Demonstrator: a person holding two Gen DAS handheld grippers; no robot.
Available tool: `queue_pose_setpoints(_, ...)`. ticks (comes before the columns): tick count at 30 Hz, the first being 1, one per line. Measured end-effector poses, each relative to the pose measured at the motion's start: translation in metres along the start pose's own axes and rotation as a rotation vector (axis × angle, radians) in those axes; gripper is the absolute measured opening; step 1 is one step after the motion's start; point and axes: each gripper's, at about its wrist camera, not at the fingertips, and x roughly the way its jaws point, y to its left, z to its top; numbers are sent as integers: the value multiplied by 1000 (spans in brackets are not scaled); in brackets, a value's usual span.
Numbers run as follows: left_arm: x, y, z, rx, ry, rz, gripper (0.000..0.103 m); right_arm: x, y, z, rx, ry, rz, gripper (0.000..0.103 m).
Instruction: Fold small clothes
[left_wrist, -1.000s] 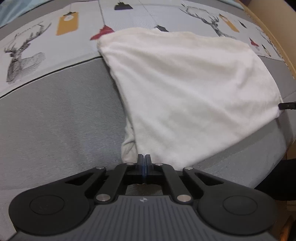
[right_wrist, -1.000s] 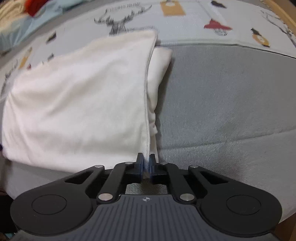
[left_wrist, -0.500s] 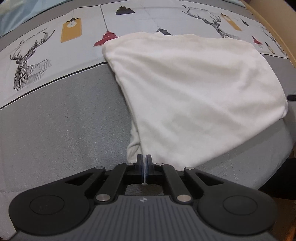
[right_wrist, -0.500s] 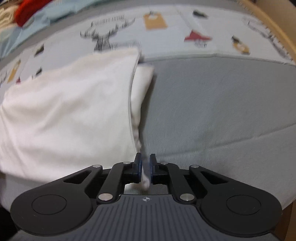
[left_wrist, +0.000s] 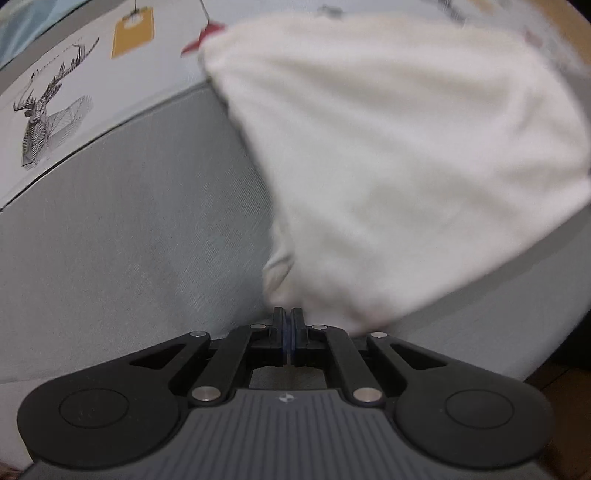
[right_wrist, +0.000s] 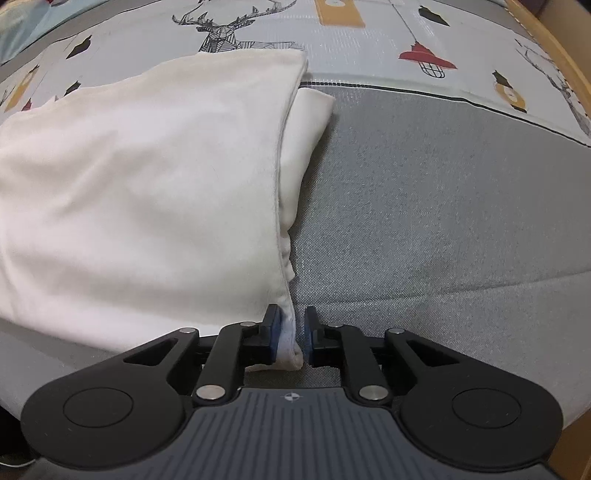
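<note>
Currently my left gripper (left_wrist: 287, 334), low centre of its frame, has fingers pressed together; I cannot tell whether cloth is pinched, as the blurred white garment (left_wrist: 399, 166) filling the upper right ends right at the tips. That garment lies doubled on the bed (left_wrist: 129, 221), presumably to keep the fold flat. My right gripper (right_wrist: 291, 334) has fingers apart, a corner of the garment (right_wrist: 147, 184) lying loose between them; I judge this a release after laying the fold.

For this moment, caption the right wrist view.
Right gripper fingers parted around the folded white garment corner on the grey bedsheet.
</note>
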Motion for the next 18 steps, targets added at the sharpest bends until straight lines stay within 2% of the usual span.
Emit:
queue_pose_setpoints(2, -5, 3, 1, -12, -17, 6, 2, -9, 0, 2, 13, -34, 16, 14)
queue_pose_setpoints(7, -40, 14, 12, -106, -201, -70, 7, -30, 0, 6, 23, -170, 64, 14)
queue_pose_setpoints(10, -47, 6, 25, -127, -254, -93, 7, -21, 1, 9, 10, -169, 32, 14)
queue_pose_setpoints(13, -37, 0, 34, -118, -243, -111, 7, -7, 5, 8, -13, -115, -8, 16)
queue_pose_setpoints(16, -5, -7, 39, -84, -121, -34, 6, -6, 8, 8, -25, -121, -19, 17)
queue_pose_setpoints(18, -5, -8, 42, -92, -124, -34, 7, -14, 7, 10, -11, -170, -2, 17)
